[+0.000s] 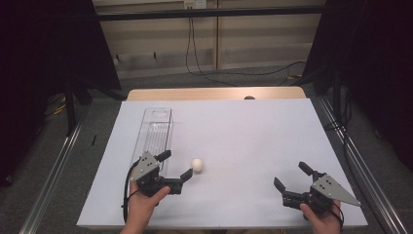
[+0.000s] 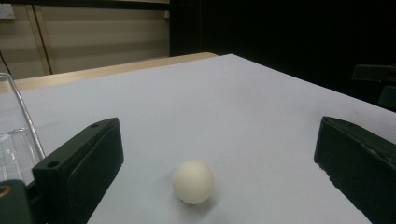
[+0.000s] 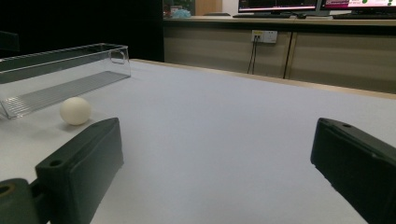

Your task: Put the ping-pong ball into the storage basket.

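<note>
A small white ball (image 1: 197, 165) rests on the white table sheet (image 1: 243, 141), just right of a long clear plastic box (image 1: 155, 134). My left gripper (image 1: 175, 165) is open right beside the ball, its jaws spread wide. In the left gripper view the ball (image 2: 193, 181) lies on the sheet a little ahead of the two black jaws, touching neither. My right gripper (image 1: 290, 176) is open at the near right of the sheet with nothing between its jaws. From the right gripper view the ball (image 3: 75, 110) and the clear box (image 3: 60, 79) sit far off to the left.
The clear box (image 2: 16, 140) is empty and runs away from the near edge at the left. A wooden table edge (image 1: 214, 93) shows beyond the sheet. Metal rails (image 1: 53, 165) flank the table, and cables (image 1: 204, 68) lie on the floor behind.
</note>
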The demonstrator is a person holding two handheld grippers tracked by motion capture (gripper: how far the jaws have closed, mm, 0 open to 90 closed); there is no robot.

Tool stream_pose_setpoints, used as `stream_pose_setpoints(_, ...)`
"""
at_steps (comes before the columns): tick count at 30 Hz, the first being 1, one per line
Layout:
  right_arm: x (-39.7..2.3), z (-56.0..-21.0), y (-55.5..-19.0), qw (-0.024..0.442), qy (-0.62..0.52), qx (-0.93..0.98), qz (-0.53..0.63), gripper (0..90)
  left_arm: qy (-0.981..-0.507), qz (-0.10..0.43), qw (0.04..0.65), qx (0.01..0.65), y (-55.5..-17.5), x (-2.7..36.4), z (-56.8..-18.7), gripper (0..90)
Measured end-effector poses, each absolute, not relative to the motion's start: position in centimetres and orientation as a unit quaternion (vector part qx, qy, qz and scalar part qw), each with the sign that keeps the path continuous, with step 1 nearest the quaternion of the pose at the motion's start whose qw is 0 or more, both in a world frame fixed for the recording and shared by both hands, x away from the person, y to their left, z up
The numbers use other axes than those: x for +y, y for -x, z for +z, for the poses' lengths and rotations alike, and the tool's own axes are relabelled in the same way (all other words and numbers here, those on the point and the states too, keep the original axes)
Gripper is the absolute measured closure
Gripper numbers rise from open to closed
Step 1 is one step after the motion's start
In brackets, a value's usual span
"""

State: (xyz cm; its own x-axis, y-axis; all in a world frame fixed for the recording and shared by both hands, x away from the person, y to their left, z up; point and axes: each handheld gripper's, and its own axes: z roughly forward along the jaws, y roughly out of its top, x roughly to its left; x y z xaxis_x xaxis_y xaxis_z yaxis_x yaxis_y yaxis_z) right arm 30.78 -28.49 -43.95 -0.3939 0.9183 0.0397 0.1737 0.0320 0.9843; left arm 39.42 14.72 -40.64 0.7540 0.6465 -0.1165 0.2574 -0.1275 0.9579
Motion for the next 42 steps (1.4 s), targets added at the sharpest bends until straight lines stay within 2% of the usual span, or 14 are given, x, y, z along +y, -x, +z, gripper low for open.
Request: stream_pose_setpoints(42, -28.6, -43.9, -30.8, 0.340, -0.429, 0.633, 0.547, 1.9, -0.746, 0.151, 0.570, 0.310, -40.6, 11.2, -40.8, 1.5)
